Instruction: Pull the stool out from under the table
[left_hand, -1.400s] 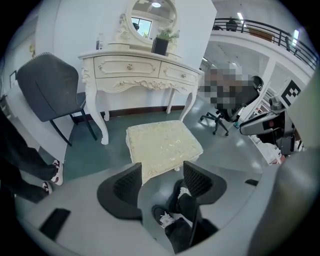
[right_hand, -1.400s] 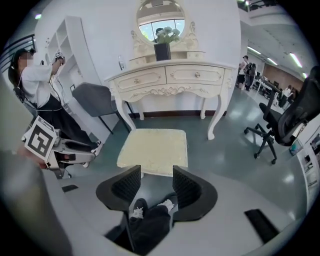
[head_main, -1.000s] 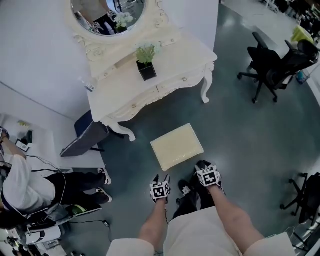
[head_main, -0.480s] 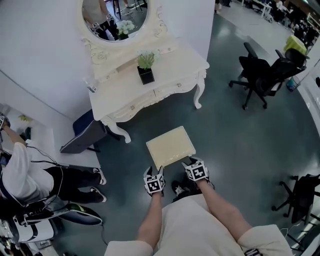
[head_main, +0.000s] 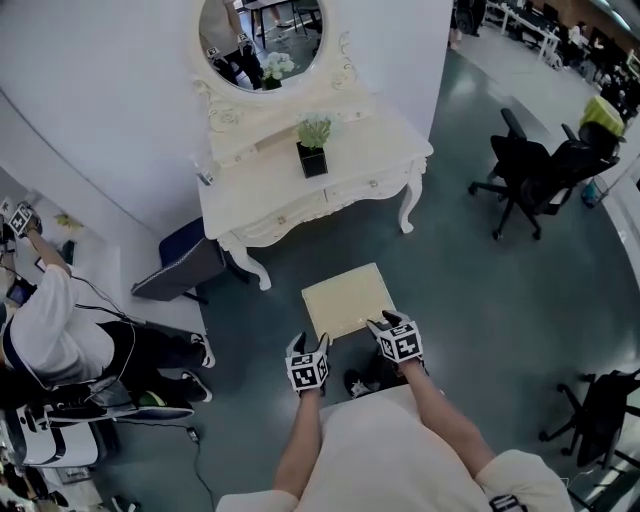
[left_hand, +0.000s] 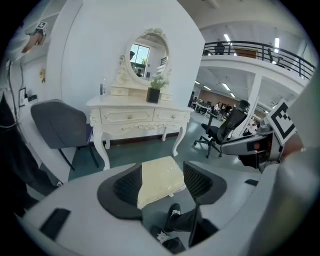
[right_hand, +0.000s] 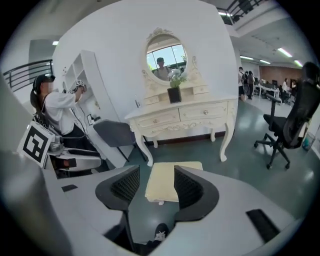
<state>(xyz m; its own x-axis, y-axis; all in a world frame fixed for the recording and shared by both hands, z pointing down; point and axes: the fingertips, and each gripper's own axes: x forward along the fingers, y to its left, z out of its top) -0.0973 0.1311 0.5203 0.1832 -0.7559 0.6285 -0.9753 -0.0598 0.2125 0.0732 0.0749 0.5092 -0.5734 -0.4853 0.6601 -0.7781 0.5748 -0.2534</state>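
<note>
1. The cream-cushioned stool (head_main: 348, 299) stands on the grey floor (head_main: 470, 290), fully clear of the white worktop (head_main: 270, 188). In the head view it lies at 6 o'clock from it.
2. The left gripper (head_main: 311, 343) hangs at 7 o'clock from the stool. Its jaws are spread and pinch nothing; in the left gripper view the stool (left_hand: 159, 179) shows through the gap, apart from the pads.
3. The right gripper (head_main: 385, 321) hangs at 5 o'clock from the stool, over its near corner. Its jaws have just been opening and stand spread, with nothing pinched; the stool (right_hand: 162, 181) shows beyond the gap.
4. A potted plant (head_main: 314, 148) stands on the worktop, with an oval mirror (head_main: 262, 38) at 12 o'clock from it.
5. A grey chair (head_main: 185, 268) stands at 8 o'clock from the worktop, and black office chairs (head_main: 535, 170) at 3 o'clock.
</note>
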